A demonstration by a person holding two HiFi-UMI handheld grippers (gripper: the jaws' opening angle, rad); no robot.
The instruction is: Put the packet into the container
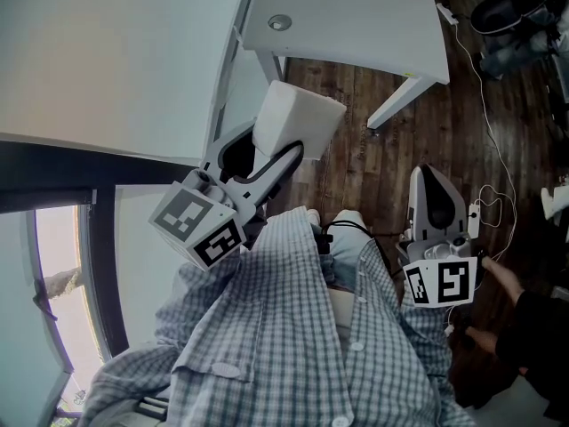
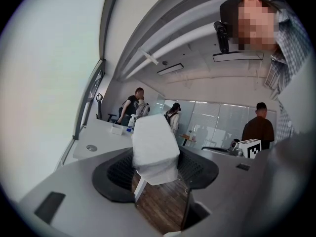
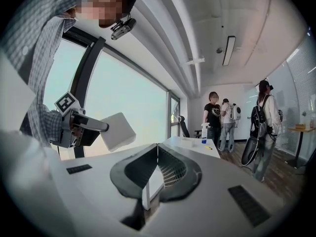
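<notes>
At nine o'clock in the head view, the left gripper [image 1: 263,160] is seen raised in front of a checked shirt [image 1: 284,327], and its jaws are clamped on the packet [image 1: 298,118]. The packet is held in the air at about twelve o'clock, above the wooden floor [image 1: 356,167] and short of the white table [image 1: 356,25], which lies from twelve to one o'clock. Only the packet's near end is pinched. Most of it stands out beyond the jaws, tilted up and away.

The packet is judged to be light and soft: a white, pillow-like block with rounded corners that narrows where the pads press. A smooth wrapper is suspected, so some slipping is to be allowed for. A firm but not crushing squeeze is called for. Hold is best taken across the two broad faces, nearer the middle than it is now, since an end grip lets the free part sag or swing.

No container can be made out for certain. In the left gripper view a small white box [image 2: 116,128] is seen on the table at ten o'clock, but whether it is the container cannot be told.

At four o'clock in the head view, the right gripper [image 1: 433,205] is held low with its jaws together and nothing between them. Another person's hand [image 1: 507,278] is seen just beside it.
</notes>
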